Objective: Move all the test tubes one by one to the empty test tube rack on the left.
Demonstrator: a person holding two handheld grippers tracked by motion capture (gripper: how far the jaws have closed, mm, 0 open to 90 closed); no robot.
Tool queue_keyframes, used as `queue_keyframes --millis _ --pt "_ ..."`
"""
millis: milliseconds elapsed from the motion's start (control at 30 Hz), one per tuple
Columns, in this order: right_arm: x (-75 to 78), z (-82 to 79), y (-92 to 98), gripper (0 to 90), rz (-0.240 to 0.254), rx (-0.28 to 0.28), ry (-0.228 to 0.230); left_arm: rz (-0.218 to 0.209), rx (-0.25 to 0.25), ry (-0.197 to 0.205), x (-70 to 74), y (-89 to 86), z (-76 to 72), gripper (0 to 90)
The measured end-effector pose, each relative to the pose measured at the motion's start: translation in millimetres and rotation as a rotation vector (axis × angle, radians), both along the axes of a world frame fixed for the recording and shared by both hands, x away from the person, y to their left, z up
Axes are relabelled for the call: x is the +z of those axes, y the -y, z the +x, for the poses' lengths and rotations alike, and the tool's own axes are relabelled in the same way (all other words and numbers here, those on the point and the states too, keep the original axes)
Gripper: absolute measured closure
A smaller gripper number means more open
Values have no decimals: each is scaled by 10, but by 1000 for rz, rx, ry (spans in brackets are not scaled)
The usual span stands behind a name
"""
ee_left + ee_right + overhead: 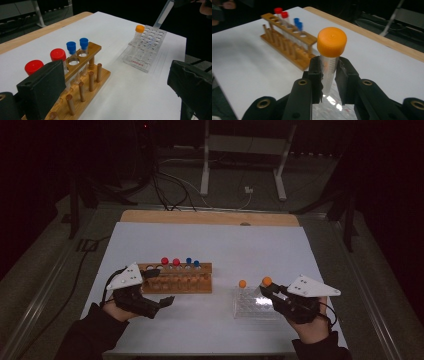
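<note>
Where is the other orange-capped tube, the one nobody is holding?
In the high view, the free orange-capped tube stands in the clear plastic rack on the table's right side, just left of the right gripper.

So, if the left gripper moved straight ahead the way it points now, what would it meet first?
Probably the clear plastic tube rack with its orange-capped tube; the left gripper has bare white table before it, though depth is uncertain.

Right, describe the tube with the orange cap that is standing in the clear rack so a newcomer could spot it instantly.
Start at the white table, then go to the clear plastic rack on its right side, away from the wooden rack. The orange-capped tube stands upright at the clear rack's back left corner. It stands free in its hole, whereas the other orange-capped tube is clamped in the right hand-held gripper.
</note>
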State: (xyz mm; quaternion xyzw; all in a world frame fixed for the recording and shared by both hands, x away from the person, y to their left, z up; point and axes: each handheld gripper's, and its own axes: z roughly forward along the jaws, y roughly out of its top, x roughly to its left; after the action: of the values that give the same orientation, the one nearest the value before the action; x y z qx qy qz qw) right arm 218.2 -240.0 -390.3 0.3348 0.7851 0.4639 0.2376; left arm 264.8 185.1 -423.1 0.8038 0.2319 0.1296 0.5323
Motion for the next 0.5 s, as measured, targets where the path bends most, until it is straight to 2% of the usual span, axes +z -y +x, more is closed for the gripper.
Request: queue_keyframes --millis 233,500 --pt "-12 -47 -170 748 21 81 -20 0 -13 -6 2 30 -11 24" --pt "-127 -24 -418 748 -9 144 -38 6 -36 -9 6 96 -40 24"
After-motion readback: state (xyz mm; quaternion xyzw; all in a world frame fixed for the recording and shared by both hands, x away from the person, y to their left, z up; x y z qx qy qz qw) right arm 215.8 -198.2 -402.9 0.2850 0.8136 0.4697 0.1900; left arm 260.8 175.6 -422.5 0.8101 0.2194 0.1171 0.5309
